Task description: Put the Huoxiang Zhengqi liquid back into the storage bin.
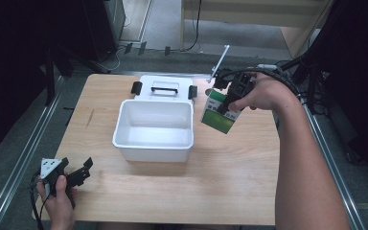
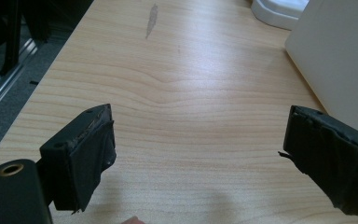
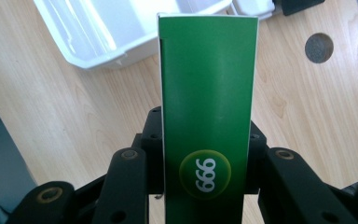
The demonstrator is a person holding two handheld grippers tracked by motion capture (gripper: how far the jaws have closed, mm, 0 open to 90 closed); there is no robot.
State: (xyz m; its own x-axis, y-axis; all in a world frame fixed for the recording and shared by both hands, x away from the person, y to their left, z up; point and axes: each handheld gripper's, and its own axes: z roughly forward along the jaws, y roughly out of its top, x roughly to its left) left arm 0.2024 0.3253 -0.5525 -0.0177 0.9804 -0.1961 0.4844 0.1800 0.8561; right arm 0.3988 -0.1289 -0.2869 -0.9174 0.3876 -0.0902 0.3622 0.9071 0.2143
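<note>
Right gripper (image 1: 228, 101) is clamped on a green box (image 1: 218, 111), jaws pressed against its two sides, holding it tilted in the air just to the right of the white bin (image 1: 154, 129). In the right gripper view the green box (image 3: 207, 107) stands straight up between the jaws, narrow face to the camera, with a round yellow-green badge reading "999" (upside down as seen here). Below it sit the tabletop (image 3: 65, 112) and a corner of the white bin (image 3: 121, 28).

White bin is open and sits mid-tabletop; its lid (image 1: 162, 87) lies flat behind it, touching the back edge, with a black handle and two black latches.

Left gripper (image 1: 79, 173) rests low at the near left corner of the tabletop (image 1: 230, 187), held by the left hand (image 1: 57, 199), well apart from the bin. Jaws are spread wide with nothing between them; the left gripper view shows bare wood between them and the bin wall (image 2: 340, 56) at right.
</note>
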